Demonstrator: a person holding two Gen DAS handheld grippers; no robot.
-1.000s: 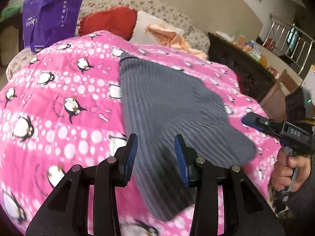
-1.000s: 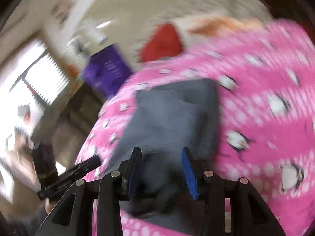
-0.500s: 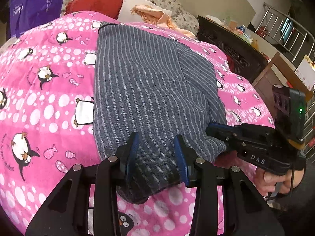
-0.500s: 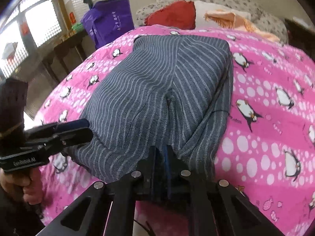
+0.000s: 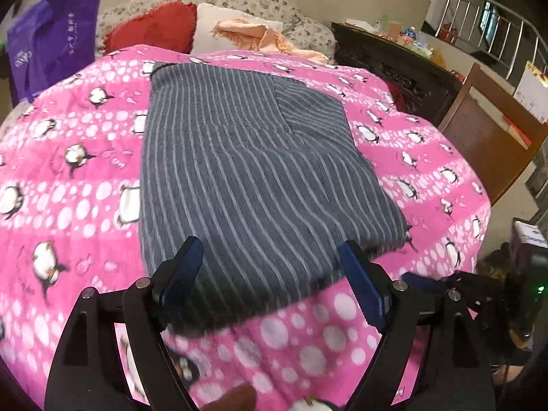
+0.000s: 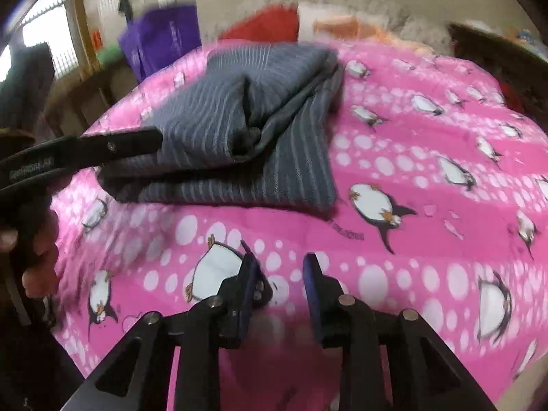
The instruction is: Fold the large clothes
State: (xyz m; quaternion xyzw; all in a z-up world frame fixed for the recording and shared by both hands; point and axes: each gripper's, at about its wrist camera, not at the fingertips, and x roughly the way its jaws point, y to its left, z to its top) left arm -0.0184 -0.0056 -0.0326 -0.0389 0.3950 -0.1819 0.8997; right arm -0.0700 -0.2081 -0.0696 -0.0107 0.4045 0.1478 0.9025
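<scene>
Your bed carries a pink penguin-print quilt (image 5: pixel 85 205), and the folded grey striped garment (image 5: pixel 250 171) lies on it along the middle, its near end close to the bed's near edge. At the head edge sit a red cushion (image 5: pixel 154 27), a white pillow (image 5: pixel 219 17) and a peach cloth (image 5: pixel 260 34); a purple bag (image 5: pixel 51 37) stands off the far left corner, and dark wooden furniture (image 5: pixel 394 65) with a metal railing (image 5: pixel 496 20) lines the right side.

Your left tongs (image 5: pixel 270 270) tilt down over the garment's near end, jaws opening wide, cloth lying between them but not pinched. Your right tongs (image 6: pixel 279 274) point down at bare quilt near the near edge, jaws opening, holding nothing; the garment lies well beyond them. Your left hand (image 6: pixel 37 250) grips its handle at the bed's left edge
</scene>
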